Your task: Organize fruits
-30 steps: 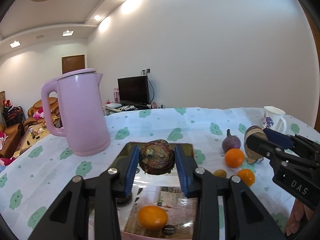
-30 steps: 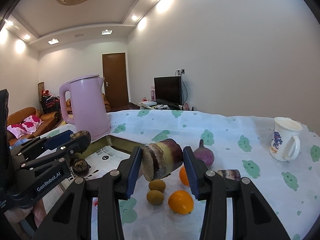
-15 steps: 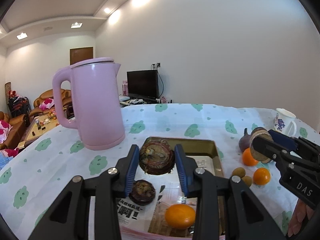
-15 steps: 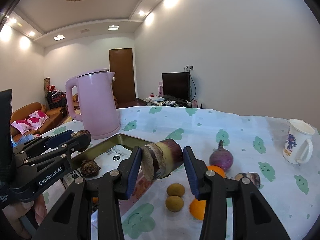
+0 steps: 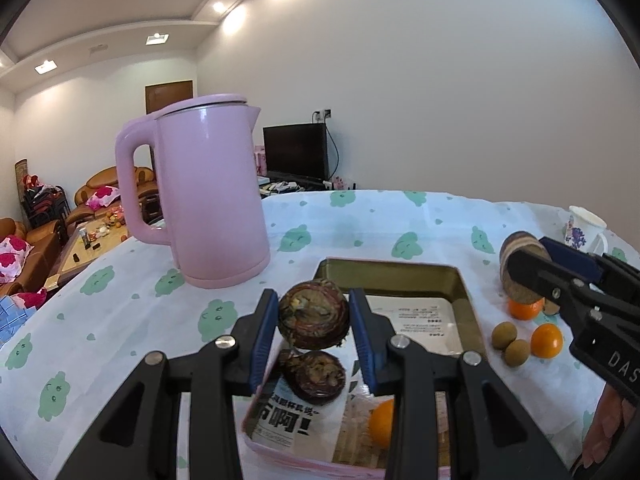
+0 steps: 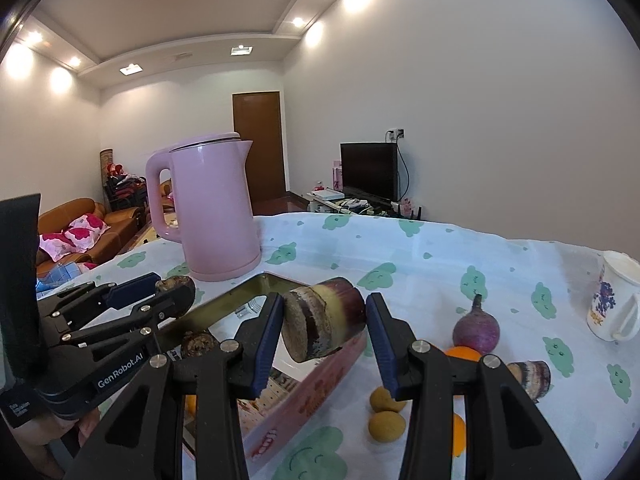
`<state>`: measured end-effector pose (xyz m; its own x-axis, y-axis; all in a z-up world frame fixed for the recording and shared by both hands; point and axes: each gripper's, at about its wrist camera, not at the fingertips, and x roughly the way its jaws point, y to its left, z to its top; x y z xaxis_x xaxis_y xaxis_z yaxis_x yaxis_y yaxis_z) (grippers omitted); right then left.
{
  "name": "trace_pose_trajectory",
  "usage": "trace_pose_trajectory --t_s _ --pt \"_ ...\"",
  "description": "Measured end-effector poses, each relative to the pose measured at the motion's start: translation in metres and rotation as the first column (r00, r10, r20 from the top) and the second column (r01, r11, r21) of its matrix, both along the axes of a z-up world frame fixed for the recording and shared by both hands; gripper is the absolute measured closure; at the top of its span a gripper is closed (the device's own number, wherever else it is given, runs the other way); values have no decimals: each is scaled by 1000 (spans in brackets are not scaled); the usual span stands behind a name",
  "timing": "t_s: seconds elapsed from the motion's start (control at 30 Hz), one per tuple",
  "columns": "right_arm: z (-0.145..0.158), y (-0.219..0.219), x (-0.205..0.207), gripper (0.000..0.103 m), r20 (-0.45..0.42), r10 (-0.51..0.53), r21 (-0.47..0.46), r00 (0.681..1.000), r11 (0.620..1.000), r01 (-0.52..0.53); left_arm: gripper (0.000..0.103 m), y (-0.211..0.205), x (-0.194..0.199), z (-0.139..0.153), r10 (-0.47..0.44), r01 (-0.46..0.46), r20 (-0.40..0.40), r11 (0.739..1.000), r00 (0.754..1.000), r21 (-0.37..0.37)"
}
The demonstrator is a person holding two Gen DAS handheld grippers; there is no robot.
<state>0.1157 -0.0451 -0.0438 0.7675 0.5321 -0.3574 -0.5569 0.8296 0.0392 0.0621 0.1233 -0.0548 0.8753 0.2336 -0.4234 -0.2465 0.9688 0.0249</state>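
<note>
Two grippers, both loaded. Left gripper (image 5: 313, 322) clenched on a dark round scaly fruit (image 5: 313, 315), held above the near end of the tin tray (image 5: 466, 292). Right gripper (image 6: 325, 330) grasping a sugarcane chunk (image 6: 322, 322), cut face toward the camera, over the tray's right rim.

In the tray: one more dark scaly fruit (image 5: 316, 376) on the printed paper liner (image 5: 416, 316), and one orange (image 5: 380, 422) half hidden behind the left gripper's finger.

On the surface (image 5: 360, 220), right of the tray: two small brown longans (image 6: 385, 412), two oranges (image 5: 546, 340) in the left wrist view, one partly covered by the right gripper; one purple bulb-shaped fruit (image 6: 476, 326); one second sugarcane chunk (image 6: 530, 374), partly blocked by the right gripper's arm.

One pink kettle (image 5: 204, 200), one floral mug (image 6: 612, 304) cut off at the frame edge. Tray's near corners hidden under both grippers. Fingers of a hand (image 5: 604, 428) barely visible low right.
</note>
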Motion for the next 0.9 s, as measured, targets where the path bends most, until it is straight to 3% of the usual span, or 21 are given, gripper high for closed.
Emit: trace_pose_trajectory --t_s 0.9 --pt "-19 42 24 58 -99 50 -44 994 998 -54 65 17 23 -14 -24 25 -119 1000 993 8"
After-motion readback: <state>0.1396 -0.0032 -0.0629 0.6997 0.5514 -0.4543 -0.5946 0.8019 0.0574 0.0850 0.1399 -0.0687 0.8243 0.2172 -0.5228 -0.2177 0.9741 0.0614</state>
